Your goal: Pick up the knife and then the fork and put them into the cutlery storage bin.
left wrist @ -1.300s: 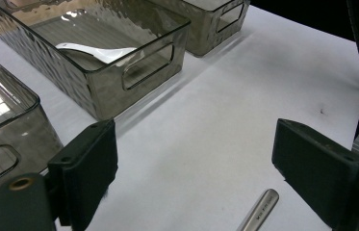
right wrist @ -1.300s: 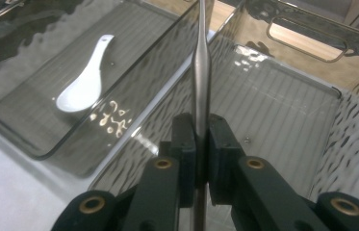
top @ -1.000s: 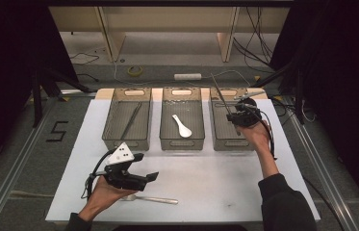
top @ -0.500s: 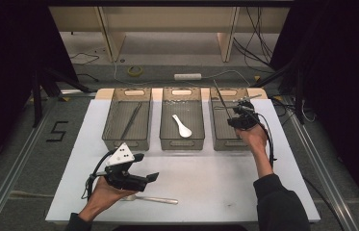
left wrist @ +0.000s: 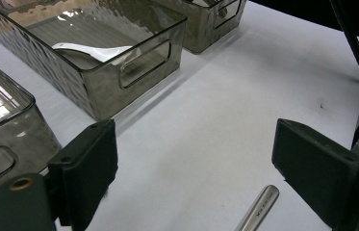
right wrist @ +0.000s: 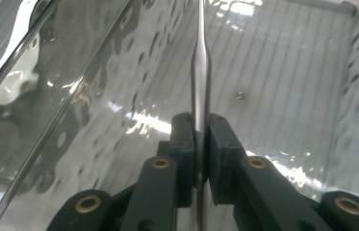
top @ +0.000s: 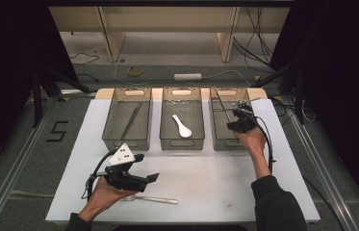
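Note:
My right gripper [top: 237,117] reaches into the right-hand clear bin [top: 219,138] and is shut on the thin handle of a metal utensil [top: 221,102]. In the right gripper view the handle [right wrist: 200,62] runs up between the two pads [right wrist: 183,144] of that gripper [right wrist: 201,139], above the bin's ribbed floor. Its jaws have just been opening slightly, with the handle still between them. My left gripper [top: 146,167] hovers open over the white table near the front left. A second metal utensil [top: 150,198] lies on the table under it, and its handle end [left wrist: 259,207] lies between the open jaws [left wrist: 194,163].
Three clear bins stand in a row at the back of the white table [top: 206,173]. The left bin [top: 114,139] holds a long dark utensil [top: 131,120]. The middle bin [top: 182,143] holds a white spoon [top: 182,126]. Cables run along the floor behind the table.
My right gripper has sunk lower into the right bin with the metal utensil. The left gripper has stayed in place.

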The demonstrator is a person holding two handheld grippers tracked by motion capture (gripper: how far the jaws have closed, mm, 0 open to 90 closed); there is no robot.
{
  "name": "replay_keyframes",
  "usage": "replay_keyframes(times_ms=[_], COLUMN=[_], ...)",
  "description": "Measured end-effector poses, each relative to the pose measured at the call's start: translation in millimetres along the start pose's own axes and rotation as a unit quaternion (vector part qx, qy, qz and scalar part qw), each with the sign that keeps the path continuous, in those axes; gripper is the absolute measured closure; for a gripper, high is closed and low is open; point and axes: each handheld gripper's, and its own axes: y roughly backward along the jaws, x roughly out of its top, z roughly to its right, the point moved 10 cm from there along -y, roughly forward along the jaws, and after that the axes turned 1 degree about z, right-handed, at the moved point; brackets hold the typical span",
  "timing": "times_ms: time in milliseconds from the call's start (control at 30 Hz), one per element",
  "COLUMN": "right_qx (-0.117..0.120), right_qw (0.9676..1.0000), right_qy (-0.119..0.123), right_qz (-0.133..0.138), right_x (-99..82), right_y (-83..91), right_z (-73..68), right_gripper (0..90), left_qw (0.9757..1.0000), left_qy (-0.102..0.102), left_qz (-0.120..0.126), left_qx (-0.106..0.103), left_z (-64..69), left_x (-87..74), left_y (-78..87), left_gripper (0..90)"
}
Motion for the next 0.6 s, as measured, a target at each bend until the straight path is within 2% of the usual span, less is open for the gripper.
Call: replay_keyframes(times_ms=[100, 233, 400, 467, 600], right_qx=[0.003, 0.007, 0.013, 0.015, 0.034], right_qw=[0.9997, 0.9993, 0.999, 0.9987, 0.9968], right_qy=[-0.007, 0.004, 0.012, 0.018, 0.022], right_qz=[0.021, 0.036, 0.041, 0.044, 0.069], right_x=[7.7, 14.5, 11.1, 10.1, 11.4], right_y=[5.9, 16.2, 23.4, 27.5, 42.1], right_z=[-1.3, -2.6, -2.3, -3.2, -10.9], right_gripper=[73.3, 68.4, 61.2, 54.8, 47.7], left_qw=[1.0, 1.0, 1.0, 1.0, 0.9998], left_qy=[0.002, 0.001, 0.0, 0.001, 0.003], left_qz=[0.0, -0.001, -0.004, -0.007, -0.021], left_qx=[0.0, 0.0, -0.001, -0.002, -0.002], left_z=[0.1, 0.3, 0.4, 0.0, -1.5], left_x=[0.0, -0.2, -0.7, -1.2, -5.5], left_y=[0.1, -0.3, -0.3, -0.8, -3.1], left_gripper=[15.8, 15.8, 15.8, 15.8, 15.8])
